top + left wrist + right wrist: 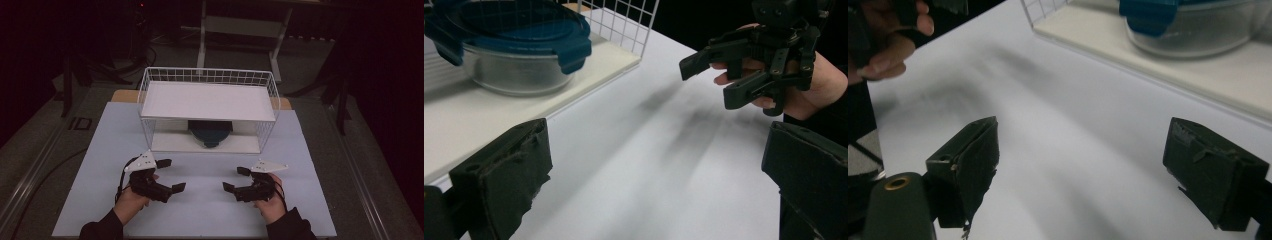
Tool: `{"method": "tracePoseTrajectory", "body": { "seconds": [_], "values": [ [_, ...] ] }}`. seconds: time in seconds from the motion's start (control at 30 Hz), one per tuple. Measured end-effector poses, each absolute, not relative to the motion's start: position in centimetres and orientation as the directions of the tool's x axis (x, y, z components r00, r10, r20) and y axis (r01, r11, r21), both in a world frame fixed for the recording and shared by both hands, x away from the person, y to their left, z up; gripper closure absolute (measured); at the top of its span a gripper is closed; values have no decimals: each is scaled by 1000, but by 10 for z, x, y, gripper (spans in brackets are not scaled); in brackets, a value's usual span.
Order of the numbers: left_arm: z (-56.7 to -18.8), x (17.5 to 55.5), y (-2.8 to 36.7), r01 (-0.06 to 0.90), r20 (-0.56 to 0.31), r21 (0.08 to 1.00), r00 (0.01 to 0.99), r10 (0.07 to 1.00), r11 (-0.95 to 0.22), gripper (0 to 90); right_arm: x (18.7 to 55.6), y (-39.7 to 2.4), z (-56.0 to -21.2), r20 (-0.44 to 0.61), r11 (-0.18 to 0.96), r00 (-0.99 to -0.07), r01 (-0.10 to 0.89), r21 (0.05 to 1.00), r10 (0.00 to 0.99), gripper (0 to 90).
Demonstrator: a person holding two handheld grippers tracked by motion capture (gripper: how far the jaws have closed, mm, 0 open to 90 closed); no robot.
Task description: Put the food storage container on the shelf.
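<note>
Under the white shelf board, on the lower board of the wire basket [270, 90], sits a glass container [210, 133] with a blue clip-on lid [519, 30], roughly centred at the basket's open front. Container stands upright, lid on, touched by neither tool. Basket rests at the far part of a pale table [100, 190].

Nearer the person, both tools hover low over the bare table in front of the basket, well apart from the container. Left gripper [171, 176] at left, jaws spread wide, nothing between them; its tips point inward toward the other tool. Right gripper [236, 179] at right, jaws likewise released and empty, tips pointing inward. Each is held in a hand with a dark sleeve. A clear gap separates the two grippers.
</note>
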State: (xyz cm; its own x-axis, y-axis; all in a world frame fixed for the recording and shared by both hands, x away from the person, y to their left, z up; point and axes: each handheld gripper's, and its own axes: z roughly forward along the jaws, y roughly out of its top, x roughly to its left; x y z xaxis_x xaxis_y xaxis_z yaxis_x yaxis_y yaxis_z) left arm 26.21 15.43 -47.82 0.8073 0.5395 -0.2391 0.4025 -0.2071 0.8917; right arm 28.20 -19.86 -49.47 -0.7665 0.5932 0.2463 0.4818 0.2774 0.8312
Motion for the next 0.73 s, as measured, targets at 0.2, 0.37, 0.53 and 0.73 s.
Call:
{"method": "tracePoseTrajectory", "body": {
  "seconds": [0.2, 0.37, 0.53, 0.73],
  "values": [
    [-481, 258, 154, 398, -234, 892, 812, 535, -215, 0, 269, -210, -503, 231, 302, -765, 485, 821, 601, 148],
    [-484, 257, 153, 392, -225, 892, 817, 531, -226, 0, 265, -221, -505, 238, 282, -756, 488, 826, 610, 151],
    [-485, 256, 151, 380, -207, 892, 824, 528, -243, 0, 266, -230, -508, 238, 272, -737, 499, 823, 633, 154],
    [-484, 255, 149, 371, -200, 895, 830, 521, -248, 0, 268, -232, -510, 240, 266, -732, 502, 823, 638, 154]
  ]
}}
